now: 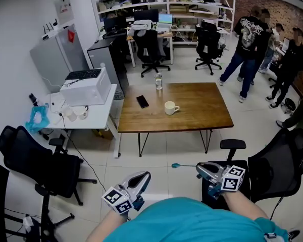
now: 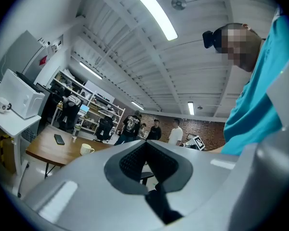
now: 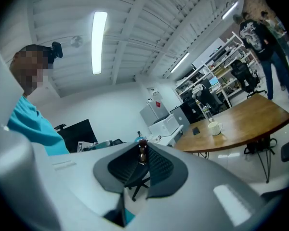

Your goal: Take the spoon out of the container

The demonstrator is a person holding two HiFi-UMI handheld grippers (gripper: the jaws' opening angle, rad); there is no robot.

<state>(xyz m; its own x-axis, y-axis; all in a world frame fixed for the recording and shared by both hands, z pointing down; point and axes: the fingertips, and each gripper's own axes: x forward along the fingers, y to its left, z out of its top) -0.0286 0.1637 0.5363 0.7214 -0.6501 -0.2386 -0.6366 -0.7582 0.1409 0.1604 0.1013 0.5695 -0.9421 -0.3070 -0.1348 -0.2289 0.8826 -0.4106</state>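
A thin spoon (image 1: 184, 166) with a small teal bowl sticks out leftward from my right gripper (image 1: 199, 168), which is shut on its handle low over the floor, well in front of the table. In the right gripper view the brown beaded handle end (image 3: 142, 150) shows pinched between the dark pads. The white cup (image 1: 170, 108) stands on the wooden table (image 1: 202, 115), far from both grippers; it also shows as the cup (image 3: 214, 127) and the cup (image 2: 86, 149). My left gripper (image 1: 144, 176) hangs beside my body, its jaws closed together with nothing between them, as at gripper (image 2: 145, 144).
A black phone (image 1: 142, 101) and a water bottle (image 1: 158, 81) are on the table. A white side table (image 1: 93, 116) with a printer stands to its left. Black office chairs (image 1: 45, 168) flank me. Several people (image 1: 252, 44) stand at the back right.
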